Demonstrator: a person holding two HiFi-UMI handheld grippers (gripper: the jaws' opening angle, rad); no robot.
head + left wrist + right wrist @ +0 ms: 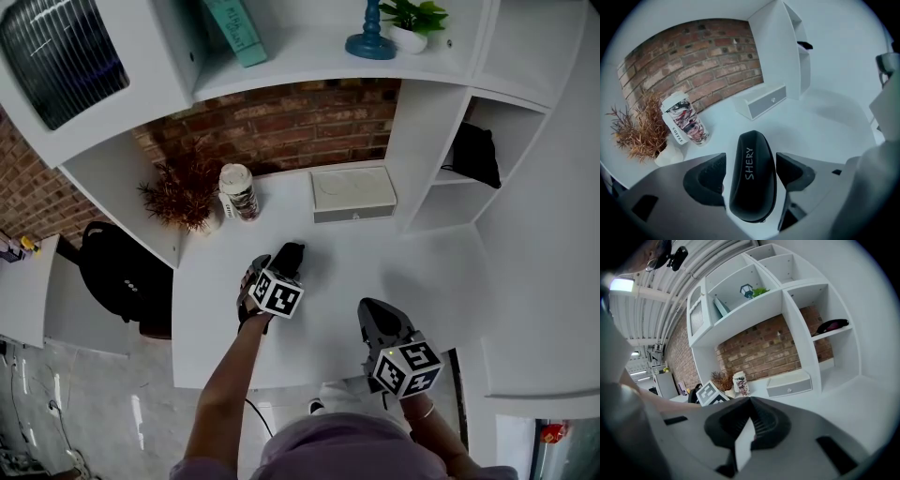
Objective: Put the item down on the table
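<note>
A black hard case (752, 197) printed "SHERY" lies between the jaws of my left gripper (750, 158). Bare table shows between the case and the right pad, and the left pad stands close beside it, so the jaws are open around it. In the head view the case (292, 251) rests on the white table (431, 272) just ahead of the left gripper (277, 272). My right gripper (373, 314) hovers near the table's front edge. Its pads (761, 420) meet at the tip with nothing between them.
A patterned coffee cup (239, 192) and a dried plant (183, 192) stand at the back left. A white drawer box (352, 194) sits against the brick wall. A black bag (478, 155) lies in the right shelf. A black backpack (117, 272) is left of the table.
</note>
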